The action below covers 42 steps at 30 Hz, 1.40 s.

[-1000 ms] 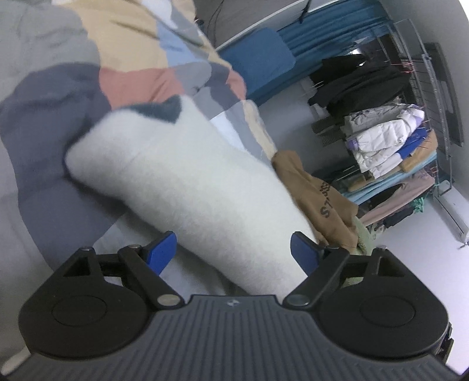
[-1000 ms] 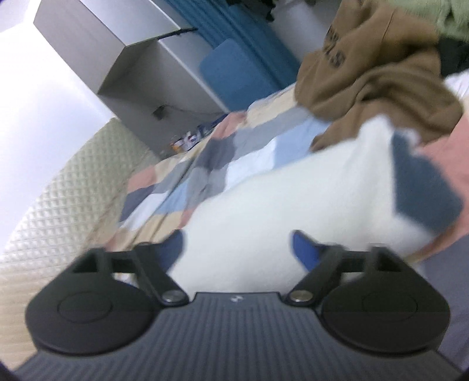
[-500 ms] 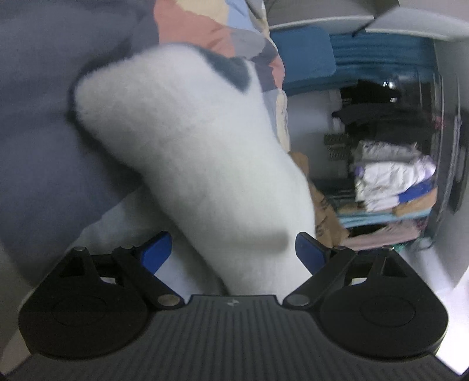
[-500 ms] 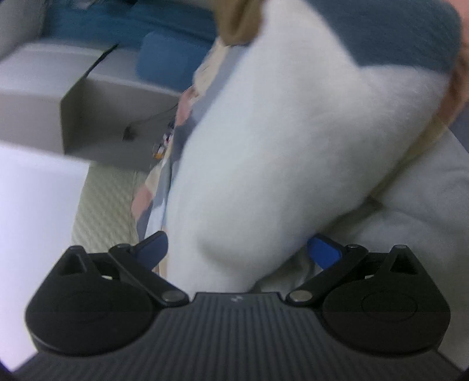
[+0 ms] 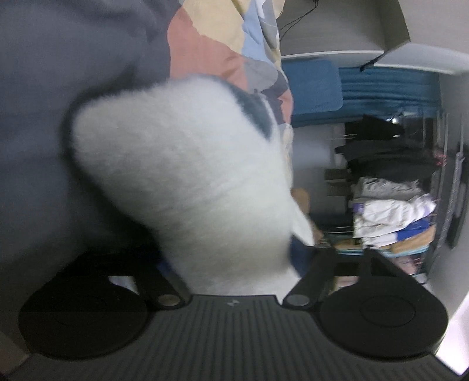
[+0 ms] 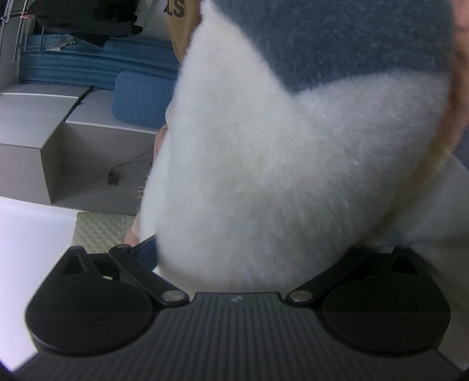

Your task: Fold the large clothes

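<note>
My left gripper (image 5: 231, 258) closes its jaws around a thick roll of white fleece garment (image 5: 187, 181), which fills the gap between my fingers and runs forward from them across the bed. The garment's far end carries a grey-blue patch (image 5: 252, 108), and it lies on a patchwork quilt (image 5: 205, 49) of salmon, tan, pale blue and grey panels, with a plain grey stretch of that bedding to the left. Fluffy pile hides both blue pads (image 5: 299, 258) almost entirely, so whether they already press into the fabric I cannot tell from this blurred view.

My right gripper (image 6: 249, 263) has the same white fleece garment (image 6: 278, 181) bulging between its fingers, the grey-blue patch (image 6: 346, 38) here sitting large at the top of the frame. Only a sliver of the left blue pad (image 6: 146, 252) shows at the fleece's edge; the other is buried, and I cannot tell whether this gripper is clamped on the cloth or merely straddling it.

Beyond the bed, the left wrist view shows a clothes rack (image 5: 392, 187) stacked with dark coats, white jackets and folded pieces, a blue cushion (image 5: 310, 88) and a blue curtain (image 5: 387, 91). The right wrist view shows a brown sweatshirt (image 6: 181, 26) with pale lettering just behind the fleece, a grey shelf unit (image 6: 73, 152) with a cable in its open bay, and a quilted beige headboard (image 6: 99, 231).
</note>
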Each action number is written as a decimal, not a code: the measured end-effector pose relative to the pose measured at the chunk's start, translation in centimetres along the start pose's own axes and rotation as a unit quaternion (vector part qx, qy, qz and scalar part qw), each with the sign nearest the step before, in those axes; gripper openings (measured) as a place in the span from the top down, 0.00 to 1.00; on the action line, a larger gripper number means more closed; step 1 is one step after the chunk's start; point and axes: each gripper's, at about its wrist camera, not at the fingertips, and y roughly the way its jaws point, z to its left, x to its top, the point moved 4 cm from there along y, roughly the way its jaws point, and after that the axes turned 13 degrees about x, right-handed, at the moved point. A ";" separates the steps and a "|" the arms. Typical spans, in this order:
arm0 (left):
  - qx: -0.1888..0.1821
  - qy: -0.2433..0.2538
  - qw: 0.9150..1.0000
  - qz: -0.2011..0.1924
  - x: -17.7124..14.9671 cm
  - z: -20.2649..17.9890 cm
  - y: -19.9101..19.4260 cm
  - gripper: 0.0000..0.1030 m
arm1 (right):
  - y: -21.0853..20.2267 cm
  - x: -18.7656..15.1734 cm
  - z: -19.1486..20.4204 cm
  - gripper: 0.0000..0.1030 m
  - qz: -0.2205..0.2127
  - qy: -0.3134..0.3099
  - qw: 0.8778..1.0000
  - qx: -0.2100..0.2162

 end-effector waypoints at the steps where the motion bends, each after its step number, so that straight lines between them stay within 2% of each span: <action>1: 0.001 0.003 1.000 -0.004 -0.1 0.0 -0.2 0.44 | 0.1 0.0 0.2 0.10 -0.001 -0.005 1.000 0.000; 3: -0.004 0.007 1.000 -0.007 0.0 -0.1 -0.6 0.54 | -0.2 0.1 0.6 0.25 -0.001 -0.026 1.000 -0.004; 6: -0.012 0.025 0.999 -0.017 0.0 -0.6 -1.5 0.60 | -1.2 0.1 1.8 0.44 -0.001 -0.066 0.998 -0.008; 9: -0.019 0.049 0.998 -0.020 -0.5 -1.1 -2.6 0.62 | -2.0 0.1 3.6 0.50 -0.004 -0.123 0.992 -0.004; 17: -0.044 0.080 0.996 -0.003 -3.8 -1.9 -7.8 0.62 | -6.5 -0.1 6.7 0.52 -0.007 -0.174 0.985 0.011; 20: -0.060 0.087 0.994 0.005 -5.8 -3.3 -10.0 0.62 | -8.3 1.0 8.4 0.52 -0.011 -0.182 0.983 0.023; 24: -0.083 0.099 0.992 0.008 -8.3 -6.0 -12.5 0.62 | -12.0 2.4 10.2 0.52 -0.027 -0.182 0.981 0.056; 30: -0.120 0.126 0.985 0.010 -12.8 -12.1 -15.3 0.62 | -16.4 5.8 14.0 0.52 -0.046 -0.207 0.973 0.087; 36: -0.157 0.152 0.976 0.021 -17.0 -20.1 -14.5 0.62 | -20.3 11.1 17.5 0.52 -0.077 -0.228 0.964 0.112; 42: -0.165 0.190 0.967 0.036 -22.4 -26.7 -9.6 0.62 | -23.5 17.0 18.5 0.52 -0.115 -0.232 0.960 0.104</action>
